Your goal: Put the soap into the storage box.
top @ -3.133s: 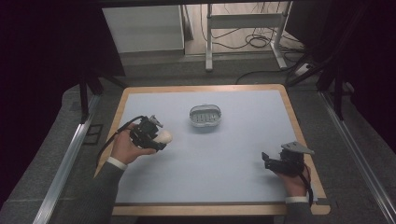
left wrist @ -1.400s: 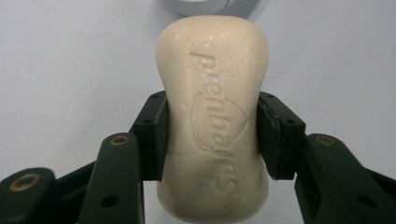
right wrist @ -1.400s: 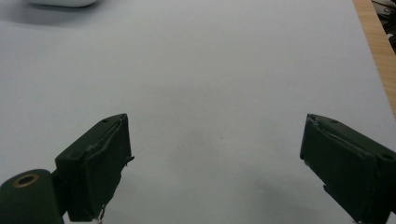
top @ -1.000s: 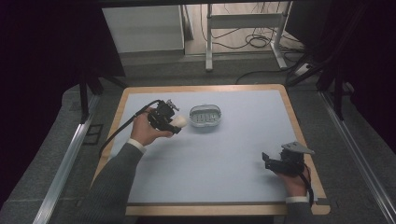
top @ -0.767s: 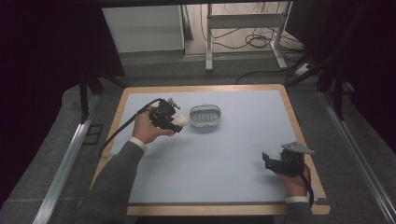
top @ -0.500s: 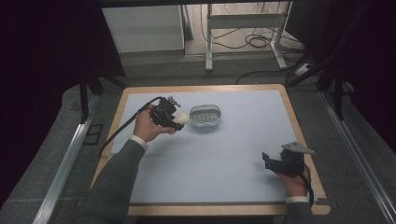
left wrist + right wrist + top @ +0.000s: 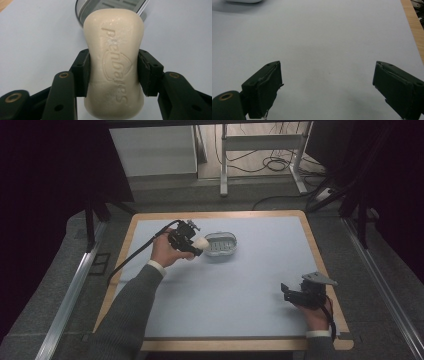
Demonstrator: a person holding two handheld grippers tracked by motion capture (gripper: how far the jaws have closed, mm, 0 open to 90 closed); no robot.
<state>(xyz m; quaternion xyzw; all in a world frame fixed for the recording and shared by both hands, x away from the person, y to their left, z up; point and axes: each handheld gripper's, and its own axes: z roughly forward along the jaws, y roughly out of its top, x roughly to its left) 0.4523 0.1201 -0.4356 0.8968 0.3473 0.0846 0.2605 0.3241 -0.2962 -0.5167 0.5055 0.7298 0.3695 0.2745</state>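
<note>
Cream soap bar (image 7: 113,62) sits clamped in the left gripper (image 7: 192,243); centre it over the soap dish (image 7: 220,243) before letting go.

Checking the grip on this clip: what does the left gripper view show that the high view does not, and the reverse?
Left gripper view: raised lettering on the soap bar, and both black pads pressed into its narrowed middle.

High view: the whole table, the right gripper resting near the table's right edge, and the person's sleeves.

Both: the left gripper holding the pale bar just short of the grey soap dish, over the blue mat.
</note>
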